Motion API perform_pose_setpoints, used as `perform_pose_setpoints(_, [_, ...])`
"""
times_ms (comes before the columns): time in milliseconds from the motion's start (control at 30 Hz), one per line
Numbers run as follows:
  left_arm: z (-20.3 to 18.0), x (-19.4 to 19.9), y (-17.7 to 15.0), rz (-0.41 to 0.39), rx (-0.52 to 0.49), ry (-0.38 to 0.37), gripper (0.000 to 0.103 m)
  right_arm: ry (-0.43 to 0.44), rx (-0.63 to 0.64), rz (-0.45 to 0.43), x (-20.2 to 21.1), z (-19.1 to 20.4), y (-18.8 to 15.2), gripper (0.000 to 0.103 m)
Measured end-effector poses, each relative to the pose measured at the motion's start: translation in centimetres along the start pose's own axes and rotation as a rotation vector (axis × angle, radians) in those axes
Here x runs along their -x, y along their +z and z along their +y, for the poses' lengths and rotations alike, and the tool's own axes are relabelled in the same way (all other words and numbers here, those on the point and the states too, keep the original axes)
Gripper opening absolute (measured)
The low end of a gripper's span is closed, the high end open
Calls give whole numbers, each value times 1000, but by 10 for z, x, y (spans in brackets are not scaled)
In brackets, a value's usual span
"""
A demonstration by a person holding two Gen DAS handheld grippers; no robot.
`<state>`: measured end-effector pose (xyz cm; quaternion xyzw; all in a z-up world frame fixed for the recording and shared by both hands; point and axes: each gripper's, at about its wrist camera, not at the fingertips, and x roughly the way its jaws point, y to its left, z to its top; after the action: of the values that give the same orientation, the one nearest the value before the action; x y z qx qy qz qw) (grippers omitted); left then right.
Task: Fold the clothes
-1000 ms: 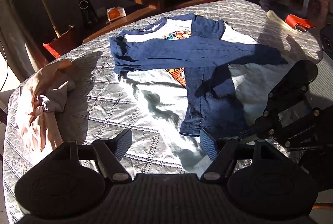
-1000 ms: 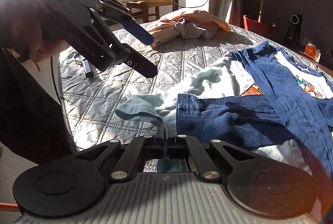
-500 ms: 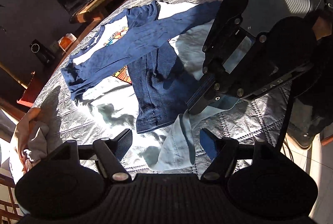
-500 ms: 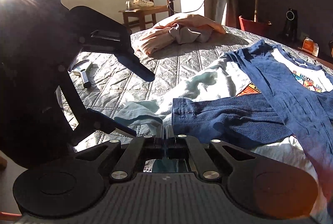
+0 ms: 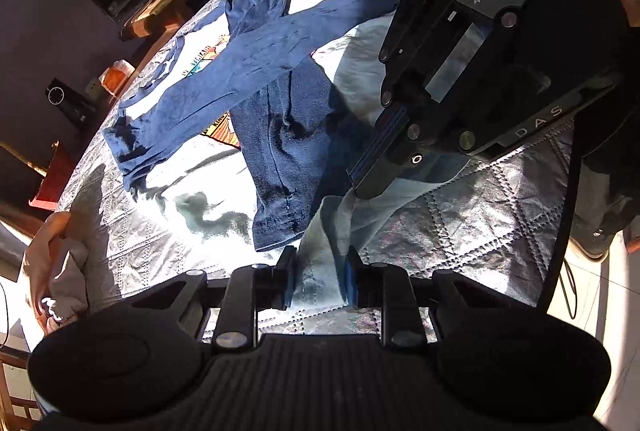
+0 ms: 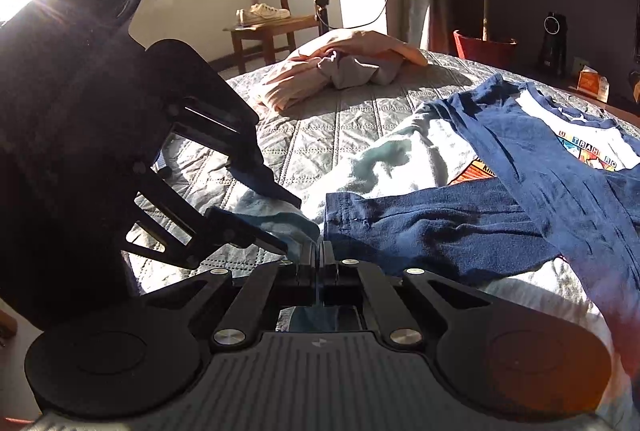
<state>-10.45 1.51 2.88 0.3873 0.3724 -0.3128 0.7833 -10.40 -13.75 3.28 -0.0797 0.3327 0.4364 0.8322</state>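
At the bed's (image 5: 500, 199) near edge, the right gripper (image 5: 362, 187) stayed clenched on the raglan shirt's (image 5: 280, 159) hem (image 5: 324, 271); the left gripper's (image 5: 319, 281) jaws were closing around it. Both should pinch firmly before lifting evenly.

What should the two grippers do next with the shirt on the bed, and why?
Probably let the left gripper finish closing on the pale hem of the shirt before lifting. Its jaws are closing with the hem between them, not clearly pinched yet. The right gripper is already shut on the hem beside it. Both sleeves lie folded across the chest, so folding the bottom up looks next.
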Motion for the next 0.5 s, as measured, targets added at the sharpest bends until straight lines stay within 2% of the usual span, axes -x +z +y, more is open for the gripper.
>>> perform_pose_setpoints(33, [0,0,0,0,0,-5,17,-3,7,1,1,1,0,8])
perform_pose_setpoints(67, [1,0,0,-1,2,-9,16,-9,17,0,1,2,0,16])
perform_pose_setpoints(133, [2,1,1,-8,12,-4,16,-26,34,-22,10,2,1,26])
perform_pose_setpoints(200, [3,2,2,-14,23,6,16,-71,56,-41,25,-2,0,54])
perform_pose_setpoints(233, [5,2,2,-16,31,9,16,-110,79,-49,38,-6,-2,56])
perform_pose_setpoints(333, [13,5,1,-29,73,4,15,-252,166,18,76,-26,-21,58])
perform_pose_setpoints(400, [20,7,1,-35,115,-4,15,-350,255,99,100,-38,-41,66])
perform_pose_setpoints(500, [30,7,1,-41,172,0,14,-443,342,241,132,-50,-76,69])
